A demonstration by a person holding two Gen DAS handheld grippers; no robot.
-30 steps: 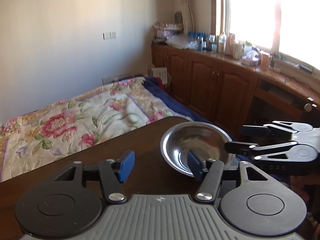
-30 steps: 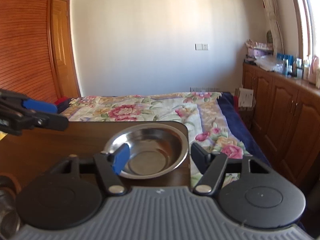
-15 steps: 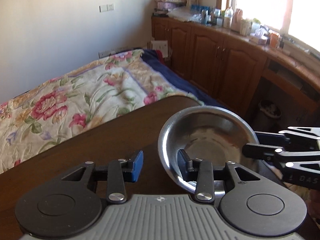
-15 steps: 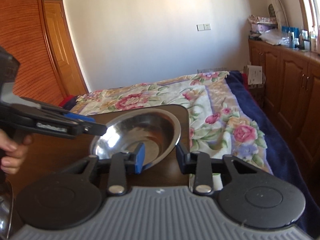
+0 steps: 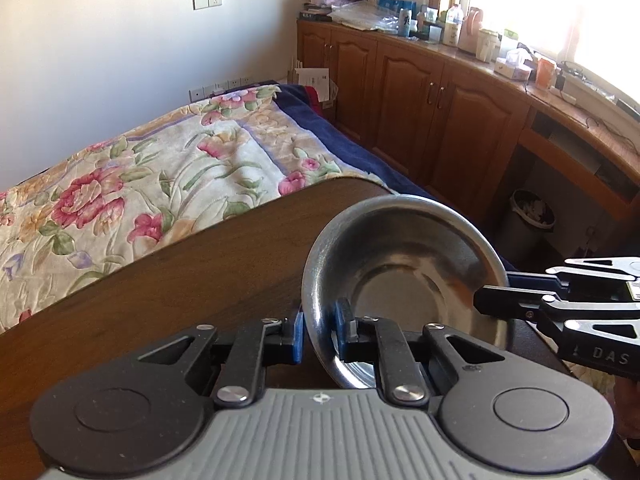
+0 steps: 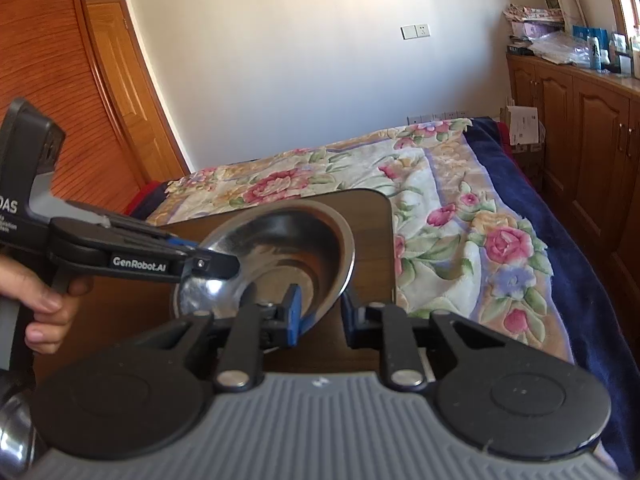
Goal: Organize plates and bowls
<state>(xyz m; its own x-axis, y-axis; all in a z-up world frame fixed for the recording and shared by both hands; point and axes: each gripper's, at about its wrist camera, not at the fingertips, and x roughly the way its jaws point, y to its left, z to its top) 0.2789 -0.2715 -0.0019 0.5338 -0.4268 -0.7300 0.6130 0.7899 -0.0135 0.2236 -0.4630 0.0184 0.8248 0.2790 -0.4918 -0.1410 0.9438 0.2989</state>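
Bed (image 5: 168, 184) with floral quilt sits just past the desk's far edge, filling the background in both views. Wooden cabinets (image 5: 420, 104) run along the window wall, top cluttered with bottles and boxes. Wooden door (image 6: 120, 92) visible behind the bed in the right wrist view.

Dark brown desk (image 5: 192, 280) carries the work. Its rounded far corner shows in both views.

Steel bowl (image 5: 400, 276) is at that far corner of the desk, tilted steeply, open side facing the left camera. From these views I can't tell whether its lower edge touches the desk.

Left claw (image 5: 316, 332): clenched on the bowl's near rim, one blue pad inside the wall, one outside. The right wrist view shows the same claw (image 6: 212, 264) coming in from the left, tips on the bowl (image 6: 288, 256) rim, a hand (image 6: 44, 300) on its grip.

Right claw (image 6: 320, 316): jaws narrowed to a small gap straddling the opposite rim. The left blue pad (image 6: 294, 312) is against the bowl's inside wall; right pad sits just off the outside. Can't tell if it's actually gripping. In the left wrist view it (image 5: 492, 296) reaches in from the right with tips at the bowl edge.

Small bin (image 5: 532, 216) stands on the floor under the cabinet counter.
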